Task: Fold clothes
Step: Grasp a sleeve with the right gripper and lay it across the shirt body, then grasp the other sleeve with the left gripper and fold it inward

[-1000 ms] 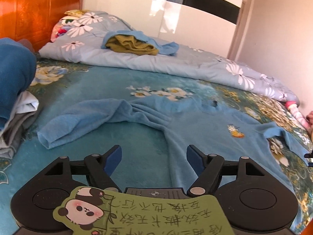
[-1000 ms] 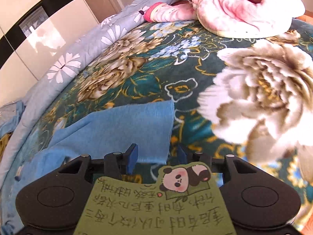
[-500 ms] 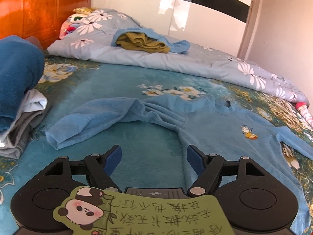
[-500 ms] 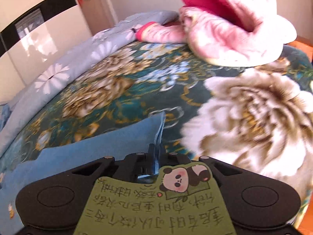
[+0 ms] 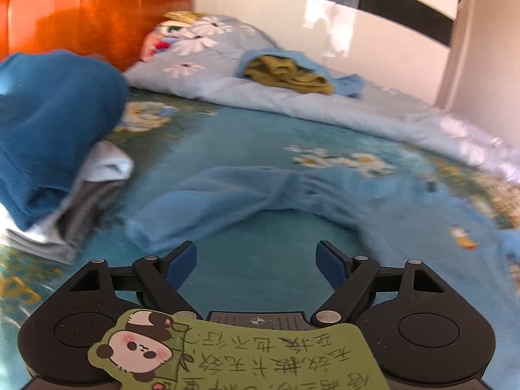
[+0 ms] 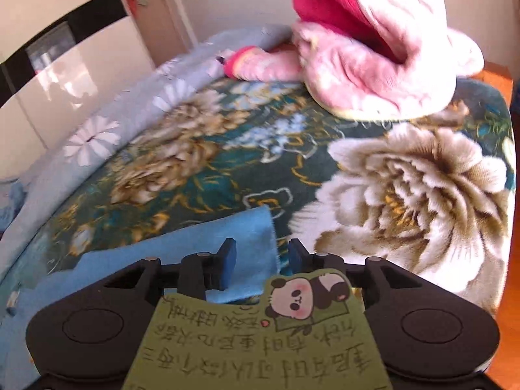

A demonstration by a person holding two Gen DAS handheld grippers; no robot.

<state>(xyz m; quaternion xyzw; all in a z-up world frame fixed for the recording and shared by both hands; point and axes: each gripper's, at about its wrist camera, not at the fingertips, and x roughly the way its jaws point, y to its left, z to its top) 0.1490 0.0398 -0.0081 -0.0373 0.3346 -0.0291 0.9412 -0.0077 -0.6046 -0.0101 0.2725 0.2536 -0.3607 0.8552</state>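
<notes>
The left gripper (image 5: 256, 261) hangs with jaws spread wide above the floral blanket (image 5: 247, 136), just short of the light blue sweater (image 5: 292, 191) spread flat there. The right gripper (image 6: 261, 255) stands parted around the sweater's sleeve cuff (image 6: 250, 243), apparently not pinching it.

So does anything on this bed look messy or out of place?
The light blue top lies spread out unfolded, one sleeve crooked. Beside the neat folded stack, an olive garment sits crumpled on the quilt.
</notes>
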